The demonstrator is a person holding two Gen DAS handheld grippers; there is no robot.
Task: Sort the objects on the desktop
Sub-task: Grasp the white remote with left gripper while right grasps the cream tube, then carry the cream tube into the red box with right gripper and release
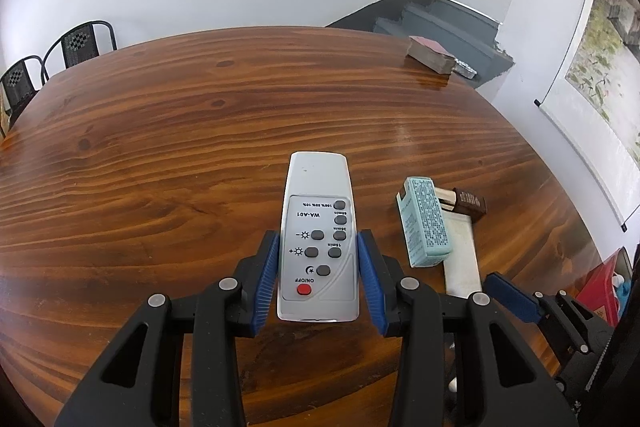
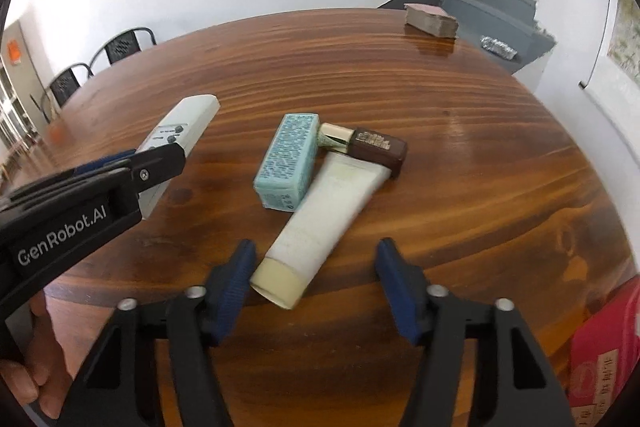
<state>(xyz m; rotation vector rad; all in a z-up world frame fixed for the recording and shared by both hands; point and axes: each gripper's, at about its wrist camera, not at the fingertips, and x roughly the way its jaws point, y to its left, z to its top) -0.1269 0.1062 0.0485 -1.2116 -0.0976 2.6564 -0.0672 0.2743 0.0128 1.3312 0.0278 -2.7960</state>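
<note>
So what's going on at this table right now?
A person is sorting things on a wooden table with a handheld gripper in each hand. The left gripper is clamped on a grey remote control, held clear of the tabletop. The right gripper is open around the cap end of a white tube that lies beside a teal box and a small brown bottle. A stack of cards sits at the far edge.

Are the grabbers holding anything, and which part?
The left gripper pinches the white remote control by the sides of its button end. The right gripper holds nothing.
</note>
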